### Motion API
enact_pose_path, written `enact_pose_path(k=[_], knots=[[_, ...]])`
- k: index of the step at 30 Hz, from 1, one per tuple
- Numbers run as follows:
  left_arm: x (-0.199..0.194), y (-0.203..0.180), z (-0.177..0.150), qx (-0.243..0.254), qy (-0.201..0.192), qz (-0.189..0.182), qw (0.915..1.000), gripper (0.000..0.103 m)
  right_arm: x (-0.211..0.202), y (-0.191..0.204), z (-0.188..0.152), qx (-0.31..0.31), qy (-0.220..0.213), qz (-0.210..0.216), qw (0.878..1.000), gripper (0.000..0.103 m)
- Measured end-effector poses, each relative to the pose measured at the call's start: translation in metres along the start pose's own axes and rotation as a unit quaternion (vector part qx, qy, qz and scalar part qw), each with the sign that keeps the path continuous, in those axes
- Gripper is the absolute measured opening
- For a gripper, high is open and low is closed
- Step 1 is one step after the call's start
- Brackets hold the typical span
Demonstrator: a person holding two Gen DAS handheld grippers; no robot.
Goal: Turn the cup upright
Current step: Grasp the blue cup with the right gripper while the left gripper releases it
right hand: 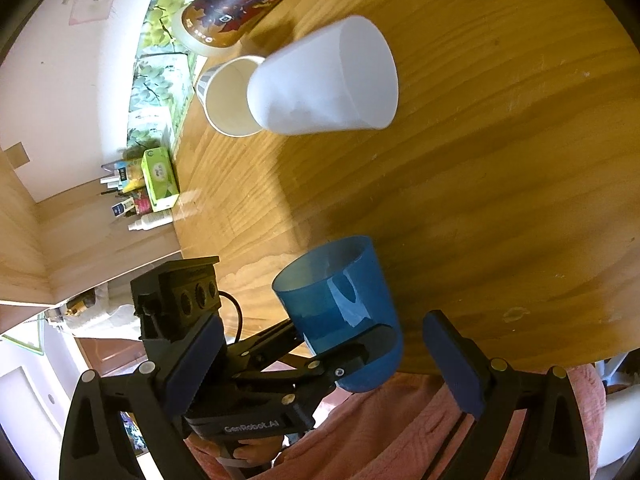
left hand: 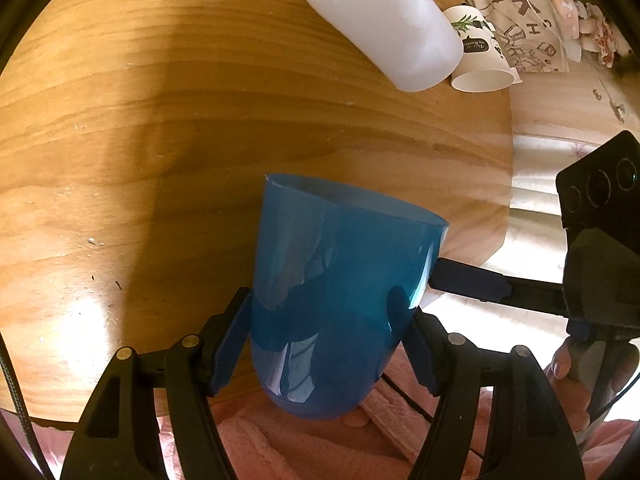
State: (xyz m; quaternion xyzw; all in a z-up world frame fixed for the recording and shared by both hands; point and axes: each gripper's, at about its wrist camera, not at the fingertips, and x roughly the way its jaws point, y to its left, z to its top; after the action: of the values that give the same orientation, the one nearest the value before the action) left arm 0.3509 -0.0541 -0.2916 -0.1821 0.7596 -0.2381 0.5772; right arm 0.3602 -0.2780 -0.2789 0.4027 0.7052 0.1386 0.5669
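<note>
Left gripper [left hand: 328, 344]: clamped on the blue cup [left hand: 340, 300], pads on its two sides.
Blue cup: held between the left fingers, mouth pointing away from them, over the wooden table [left hand: 160, 120] edge.
Right gripper [right hand: 320, 364]: fingers spread apart, holding nothing, just beside the cup.
White cup [right hand: 324, 80]: on its side, well ahead of both tools.
</note>
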Motion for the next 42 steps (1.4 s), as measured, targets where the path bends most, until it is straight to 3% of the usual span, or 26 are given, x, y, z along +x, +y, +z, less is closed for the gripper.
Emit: enact_pose_path(k=[17, 22, 29, 42], knots=[[0.015, -0.018, 0.005, 0.004, 0.011, -0.018, 0.9998, 0.074, 0.023, 0.001, 0.000, -0.009, 0.007, -0.023, 1.000, 0.095], [0.015, -0.024, 0.005, 0.009, 0.012, -0.033, 0.9994, 0.074, 0.031, 0.003, 0.000, -0.021, 0.007, -0.034, 0.999, 0.089], [0.010, -0.028, 0.005, 0.011, 0.003, -0.036, 0.9993, 0.074, 0.034, 0.001, 0.002, -0.027, 0.005, -0.050, 0.998, 0.070], [0.000, -0.025, -0.021, -0.003, -0.027, -0.032, 0.9991, 0.074, 0.035, 0.012, 0.000, -0.087, 0.003, -0.065, 0.994, 0.067]])
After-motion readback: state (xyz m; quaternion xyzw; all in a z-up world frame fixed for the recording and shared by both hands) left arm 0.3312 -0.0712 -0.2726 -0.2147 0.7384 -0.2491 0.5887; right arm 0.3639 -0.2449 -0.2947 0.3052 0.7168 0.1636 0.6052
